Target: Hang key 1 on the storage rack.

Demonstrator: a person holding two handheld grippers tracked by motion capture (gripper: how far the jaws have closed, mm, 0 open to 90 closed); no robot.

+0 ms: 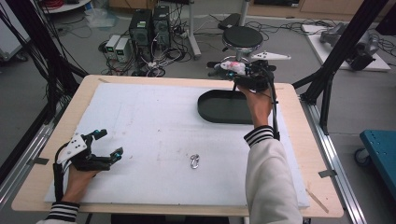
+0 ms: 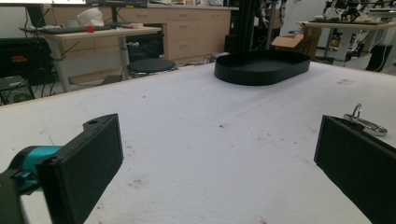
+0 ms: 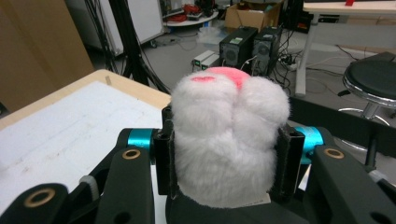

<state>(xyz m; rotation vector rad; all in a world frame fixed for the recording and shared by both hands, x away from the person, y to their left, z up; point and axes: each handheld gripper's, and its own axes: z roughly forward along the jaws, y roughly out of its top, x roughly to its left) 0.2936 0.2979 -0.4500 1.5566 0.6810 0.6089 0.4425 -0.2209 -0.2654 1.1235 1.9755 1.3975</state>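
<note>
My right gripper (image 1: pixel 233 69) is raised over the far rim of a black oval tray (image 1: pixel 219 108), shut on a white plush toy (image 1: pixel 232 66) with a pink patch. In the right gripper view the plush toy (image 3: pixel 227 140) is squeezed between the two jaws of the right gripper (image 3: pixel 227 161). My left gripper (image 1: pixel 108 142) rests open at the near left of the white mat, with nothing between its jaws. A small metal clasp (image 1: pixel 194 161) lies on the mat near the front middle. In the left gripper view the clasp (image 2: pixel 364 122) sits just behind the right jaw of the left gripper (image 2: pixel 219 163), and the tray (image 2: pixel 261 66) stands far ahead.
A white foam mat (image 1: pixel 154 130) covers most of the wooden table (image 1: pixel 299 154). Beyond the far edge stand a black stool (image 1: pixel 242 37), computer towers (image 1: pixel 150 25) and tangled cables. Black frame posts (image 1: pixel 348 39) rise at the right and left.
</note>
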